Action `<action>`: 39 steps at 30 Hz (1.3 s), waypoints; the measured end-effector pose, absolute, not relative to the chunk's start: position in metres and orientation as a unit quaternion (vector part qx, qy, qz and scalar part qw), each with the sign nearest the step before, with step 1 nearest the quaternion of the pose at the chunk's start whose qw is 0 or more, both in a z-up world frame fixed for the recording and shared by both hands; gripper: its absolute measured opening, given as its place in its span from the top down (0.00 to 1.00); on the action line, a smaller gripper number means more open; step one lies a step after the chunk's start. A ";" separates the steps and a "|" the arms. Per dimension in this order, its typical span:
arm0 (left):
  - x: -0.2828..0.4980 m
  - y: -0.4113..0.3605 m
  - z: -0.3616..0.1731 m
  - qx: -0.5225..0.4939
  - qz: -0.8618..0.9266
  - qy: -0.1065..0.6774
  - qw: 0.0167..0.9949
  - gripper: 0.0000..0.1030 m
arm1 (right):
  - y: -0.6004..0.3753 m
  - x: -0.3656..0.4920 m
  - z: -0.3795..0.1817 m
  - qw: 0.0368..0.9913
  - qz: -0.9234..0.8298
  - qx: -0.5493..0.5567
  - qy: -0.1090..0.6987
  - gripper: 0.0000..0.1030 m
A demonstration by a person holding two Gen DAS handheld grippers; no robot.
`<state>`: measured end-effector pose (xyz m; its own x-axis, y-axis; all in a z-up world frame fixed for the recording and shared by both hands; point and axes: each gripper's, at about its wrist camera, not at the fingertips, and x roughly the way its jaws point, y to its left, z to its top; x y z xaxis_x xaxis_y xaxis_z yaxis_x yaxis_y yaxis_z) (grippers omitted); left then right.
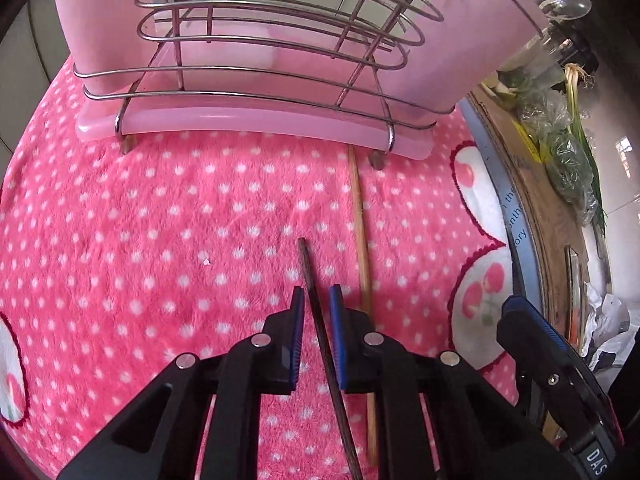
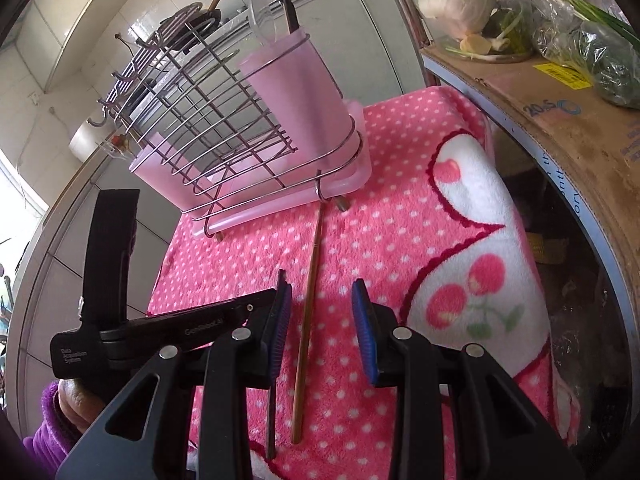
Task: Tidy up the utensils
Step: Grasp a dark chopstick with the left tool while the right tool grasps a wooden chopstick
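A dark chopstick (image 1: 316, 312) lies on the pink dotted blanket (image 1: 180, 220) between the fingers of my left gripper (image 1: 317, 300); the blue pads stand close on either side with small gaps. A light wooden chopstick (image 1: 362, 248) lies beside it, its far end under the rack. In the right wrist view my right gripper (image 2: 322, 300) is open and hovers over the wooden chopstick (image 2: 308, 308). The dark chopstick (image 2: 272, 412) shows beside it, by the left gripper (image 2: 256, 308). The wire utensil rack (image 2: 224, 120) with a pink cup (image 2: 296, 104) holds a few utensils.
The rack sits on a pink drip tray (image 1: 256, 120) at the blanket's far end. A cardboard box (image 2: 560, 112) with bagged greens (image 2: 592, 40) stands to the right. Tiled wall lies behind the rack. The other gripper's finger (image 1: 536, 332) shows at right.
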<state>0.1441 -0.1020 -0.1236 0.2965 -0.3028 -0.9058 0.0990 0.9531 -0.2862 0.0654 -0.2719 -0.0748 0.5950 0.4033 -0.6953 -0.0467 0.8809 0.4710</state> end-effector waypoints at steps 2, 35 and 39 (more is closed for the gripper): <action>0.147 -0.106 -0.129 -0.085 -0.123 0.585 0.797 0.89 | -0.272 0.066 -0.075 0.869 0.129 0.206 0.432 0.69; 0.134 0.022 -0.102 -0.146 -0.074 0.529 0.832 0.95 | -0.212 0.077 -0.120 0.823 0.096 0.150 0.539 0.93; 0.133 0.020 -0.099 -0.139 -0.074 0.524 0.837 0.95 | -0.223 0.070 -0.106 0.810 0.103 0.184 0.548 0.93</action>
